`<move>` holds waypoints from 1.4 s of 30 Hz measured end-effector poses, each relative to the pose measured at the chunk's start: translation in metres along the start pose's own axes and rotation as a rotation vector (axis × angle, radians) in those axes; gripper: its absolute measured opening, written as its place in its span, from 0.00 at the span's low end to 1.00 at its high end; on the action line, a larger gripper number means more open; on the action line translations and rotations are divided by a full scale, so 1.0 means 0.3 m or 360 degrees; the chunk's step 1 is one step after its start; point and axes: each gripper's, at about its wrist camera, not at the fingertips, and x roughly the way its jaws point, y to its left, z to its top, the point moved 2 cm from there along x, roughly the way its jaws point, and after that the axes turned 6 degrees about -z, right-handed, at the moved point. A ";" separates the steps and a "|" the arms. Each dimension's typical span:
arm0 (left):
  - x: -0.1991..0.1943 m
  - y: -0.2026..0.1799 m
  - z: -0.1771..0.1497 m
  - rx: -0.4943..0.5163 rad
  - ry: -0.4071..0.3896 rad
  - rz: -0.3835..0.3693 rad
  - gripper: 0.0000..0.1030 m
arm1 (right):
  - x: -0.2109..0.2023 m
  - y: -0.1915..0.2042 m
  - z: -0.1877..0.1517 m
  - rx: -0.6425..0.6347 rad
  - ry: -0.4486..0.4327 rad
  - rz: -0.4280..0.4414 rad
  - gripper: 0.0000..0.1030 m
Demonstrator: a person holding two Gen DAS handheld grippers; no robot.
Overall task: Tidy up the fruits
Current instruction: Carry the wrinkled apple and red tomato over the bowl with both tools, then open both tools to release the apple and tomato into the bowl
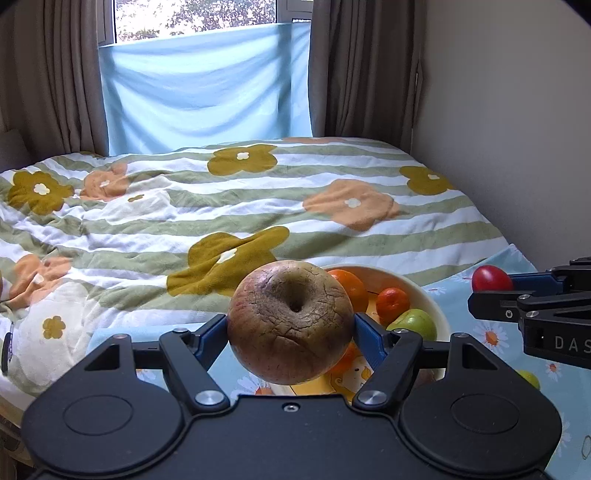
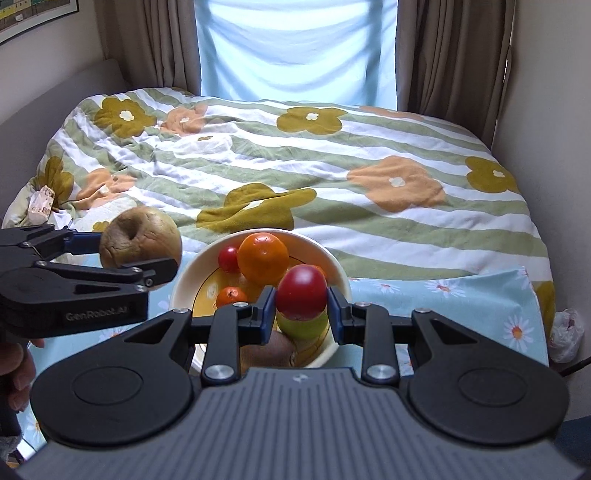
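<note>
- Your left gripper (image 1: 290, 326) is clamped on a wrinkled brown apple (image 1: 290, 321), left of the bowl (image 2: 332, 258).
- Your right gripper (image 2: 301, 308) grips a red tomato (image 2: 301, 291) above the bowl's fruit.

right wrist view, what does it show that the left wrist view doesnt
Only the right wrist view shows the kiwi in the bowl, a small red tomato and a plastic bag beside the bed. Only the left wrist view shows the window glass. Both show the bowl, the left tool gripping the brown apple, and the right tool gripping the red fruit.
</note>
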 end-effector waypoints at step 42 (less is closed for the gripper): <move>0.007 0.126 -0.015 0.0100 0.0000 0.0055 0.96 | 0.286 0.129 0.028 -0.0130 0.0178 0.0077 0.43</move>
